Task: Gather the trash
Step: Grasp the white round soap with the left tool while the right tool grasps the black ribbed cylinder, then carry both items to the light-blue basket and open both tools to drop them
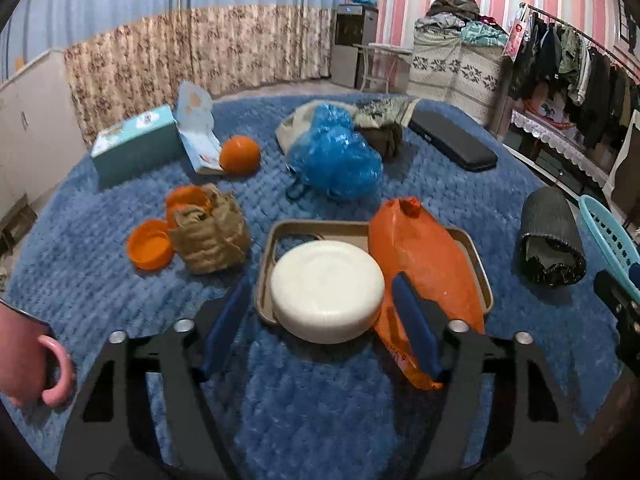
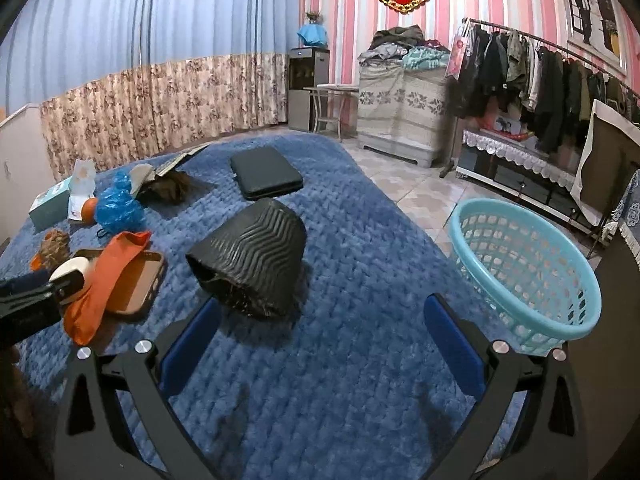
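Your left gripper (image 1: 324, 312) has its jaws partly apart around the white dish (image 1: 327, 290) beside the orange bag (image 1: 424, 272) on the tray (image 1: 476, 256), nothing pinched. Squeeze carelessly and you'll snag the bag's edge. Right gripper (image 2: 320, 344) gapes empty before the tipped black bin (image 2: 252, 260); the bin may roll.

A matt metal tray (image 1: 478, 264) holds a smooth white plastic dish (image 1: 326, 290) and crinkly orange plastic bag (image 1: 420, 256) on the rough blue knitted blanket (image 1: 320, 400), near a perforated plastic basket (image 2: 528, 268)
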